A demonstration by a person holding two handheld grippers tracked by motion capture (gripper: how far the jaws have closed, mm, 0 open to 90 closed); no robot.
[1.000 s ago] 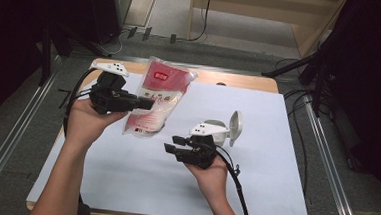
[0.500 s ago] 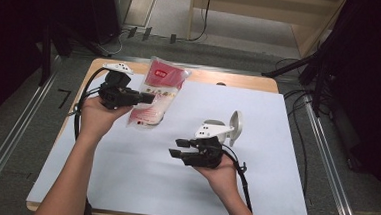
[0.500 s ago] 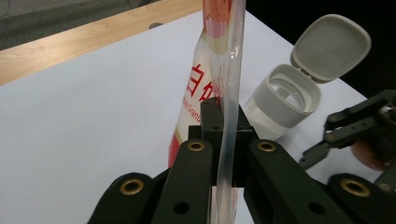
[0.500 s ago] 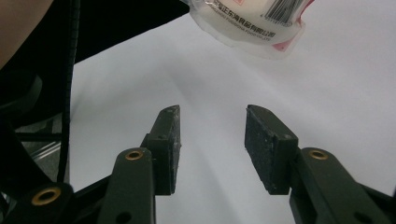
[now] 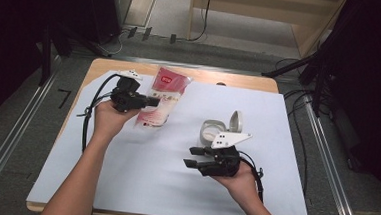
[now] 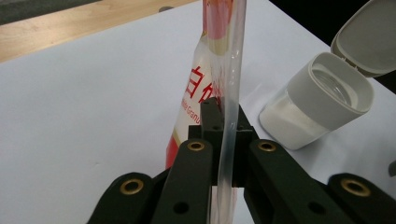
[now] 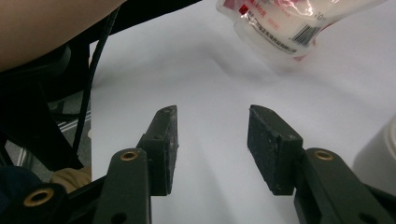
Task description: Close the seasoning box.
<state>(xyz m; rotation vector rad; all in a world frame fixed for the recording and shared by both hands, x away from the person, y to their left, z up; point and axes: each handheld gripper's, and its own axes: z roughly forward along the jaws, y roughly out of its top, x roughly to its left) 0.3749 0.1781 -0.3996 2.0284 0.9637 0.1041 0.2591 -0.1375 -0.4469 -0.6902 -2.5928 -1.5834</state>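
Jaws of the left gripper (image 5: 151,101) are clamped on the clear side seam of the red-and-white pouch (image 5: 163,98), held above the far left of the desk (image 5: 138,184), while the right gripper (image 5: 192,157) has just been widening its jaws with nothing between them. I judge the pouch is being carried toward the open white jar (image 5: 212,131); next comes tilting its mouth over the jar. Left gripper view shows the pinched seam and the jar's white contents, details the high view leaves too small
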